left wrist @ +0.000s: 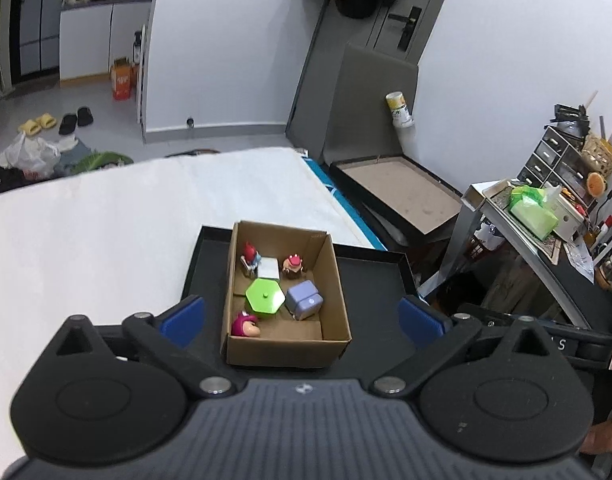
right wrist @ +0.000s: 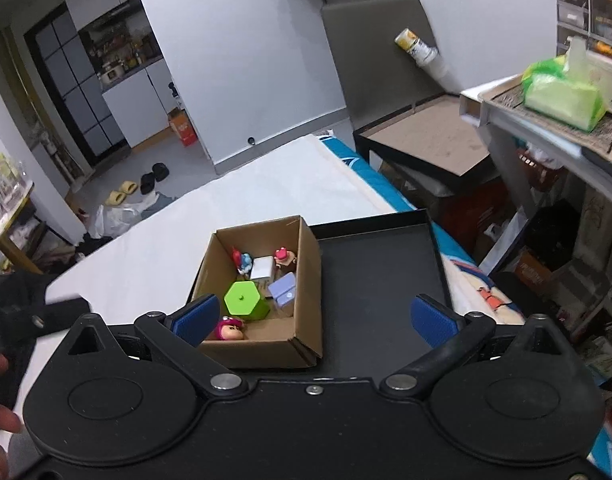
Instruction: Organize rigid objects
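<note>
Both grippers, left (left wrist: pixel 302 316) and right (right wrist: pixel 314 318), gape empty above cardboard box (left wrist: pixel 334 276) (black tray (left wrist: pixel 370 272) beneath)

You're looking at a plain brown cardboard box (left wrist: pixel 286 344) on a black tray (left wrist: pixel 370 276). Inside, a bright green hexagonal block (left wrist: pixel 265 296) sits centre, a lavender cube (left wrist: pixel 304 300) at three o'clock, a magenta figure (left wrist: pixel 245 324) at seven, a white block (left wrist: pixel 269 269) at twelve.
</note>
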{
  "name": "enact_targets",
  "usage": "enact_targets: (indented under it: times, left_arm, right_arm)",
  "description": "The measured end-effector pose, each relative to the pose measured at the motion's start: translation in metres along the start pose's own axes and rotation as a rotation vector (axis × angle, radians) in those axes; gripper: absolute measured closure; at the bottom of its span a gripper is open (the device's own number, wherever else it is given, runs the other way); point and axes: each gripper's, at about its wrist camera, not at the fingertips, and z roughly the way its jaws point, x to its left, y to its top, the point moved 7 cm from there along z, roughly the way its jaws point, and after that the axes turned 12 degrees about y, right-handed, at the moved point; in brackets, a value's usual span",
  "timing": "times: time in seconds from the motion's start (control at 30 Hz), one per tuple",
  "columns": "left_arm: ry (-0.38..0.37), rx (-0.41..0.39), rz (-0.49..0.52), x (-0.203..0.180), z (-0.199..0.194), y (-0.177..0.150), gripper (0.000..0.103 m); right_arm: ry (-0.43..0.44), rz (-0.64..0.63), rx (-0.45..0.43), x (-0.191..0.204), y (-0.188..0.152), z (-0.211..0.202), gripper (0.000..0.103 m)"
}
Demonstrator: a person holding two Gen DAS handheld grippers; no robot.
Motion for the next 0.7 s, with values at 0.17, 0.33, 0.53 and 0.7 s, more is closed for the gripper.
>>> enact_targets:
  times: [0.17, 0.33, 0.53, 0.7]
  left_arm:
    - [-0.033, -0.024, 0.028, -0.001, -0.017, 0.0, 0.001]
    - [-0.063, -0.039, 0.046, 0.001, -0.032, -0.005, 0.001]
    - [-0.081, -0.058, 0.036, 0.009, -0.045, -0.014, 0.001]
    - [-0.08, -0.08, 0.056, 0.01, -0.057, -0.021, 0.001]
  right_arm:
    - [-0.038, -0.023, -0.041, 0.007, 0.003, -0.013, 0.0]
    - [-0.008, 0.02, -0.064, 0.009, 0.003, -0.024, 0.0]
    - [-0.052, 0.019, -0.112, 0.01, -0.001, -0.041, 0.0]
    - [-0.075, 0.019, -0.119, 0.012, -0.007, -0.049, 0.0]
